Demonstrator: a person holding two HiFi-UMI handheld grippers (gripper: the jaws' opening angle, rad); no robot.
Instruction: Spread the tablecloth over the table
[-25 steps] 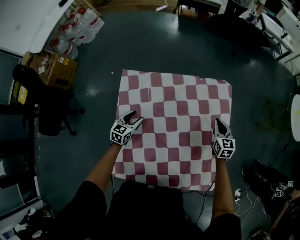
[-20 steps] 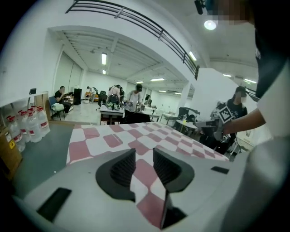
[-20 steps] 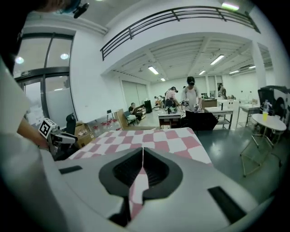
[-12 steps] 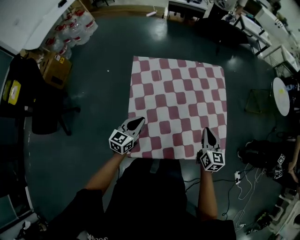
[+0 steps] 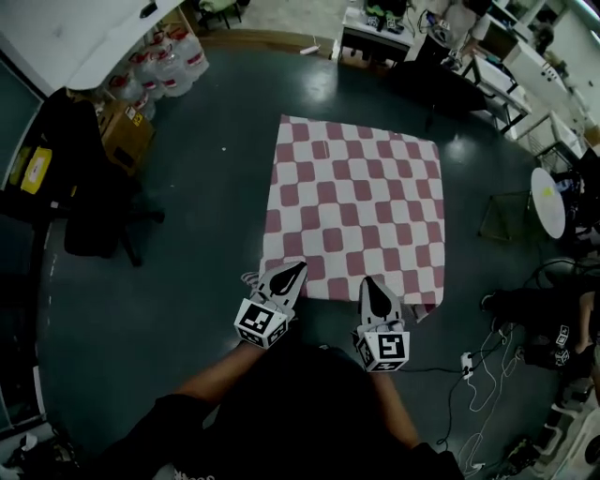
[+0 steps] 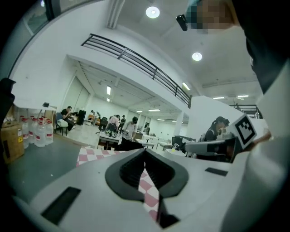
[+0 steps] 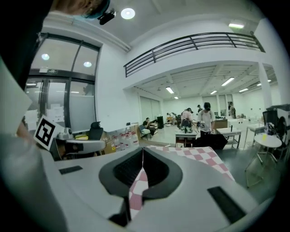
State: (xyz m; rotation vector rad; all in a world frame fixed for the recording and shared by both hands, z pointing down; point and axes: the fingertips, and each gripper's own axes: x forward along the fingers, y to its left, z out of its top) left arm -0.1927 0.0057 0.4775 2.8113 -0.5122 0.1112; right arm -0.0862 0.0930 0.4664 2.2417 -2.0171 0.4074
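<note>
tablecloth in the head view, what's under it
Nothing under the tablecloth shows: it hides whatever carries it, with only dark floor around it. The left gripper and right gripper pinch its near edge.

Head view dim, corners vignetted. Gripper views bright under round ceiling lamps; strong fisheye bending at edges.
</note>
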